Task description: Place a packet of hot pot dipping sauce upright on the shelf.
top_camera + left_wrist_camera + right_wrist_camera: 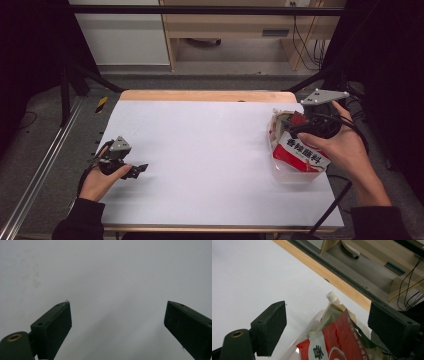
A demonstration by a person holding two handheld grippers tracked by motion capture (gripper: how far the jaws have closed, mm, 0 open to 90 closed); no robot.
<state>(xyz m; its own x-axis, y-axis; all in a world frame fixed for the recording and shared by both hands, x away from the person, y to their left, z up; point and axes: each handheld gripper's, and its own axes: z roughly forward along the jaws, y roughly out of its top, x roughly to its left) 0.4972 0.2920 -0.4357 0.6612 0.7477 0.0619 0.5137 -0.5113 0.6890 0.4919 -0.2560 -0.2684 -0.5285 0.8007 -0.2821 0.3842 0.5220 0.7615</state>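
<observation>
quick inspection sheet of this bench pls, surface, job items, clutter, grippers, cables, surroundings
surface: white sheet over a wooden table; a few faint smudges in the left gripper view.
job's things: red and white pouch with a white spout, standing in a clear container by the right edge, with more packets behind it.
clutter: nothing seen.
grippers: left gripper open, nothing between its jaws, low over the white sheet at the left edge. right gripper open above the pouch, its pads apart from it.
cables: one trails from the right gripper off the table's right side; black wires hang by the far furniture.
surroundings: wooden cabinet, grey floor, black frame bars.
</observation>
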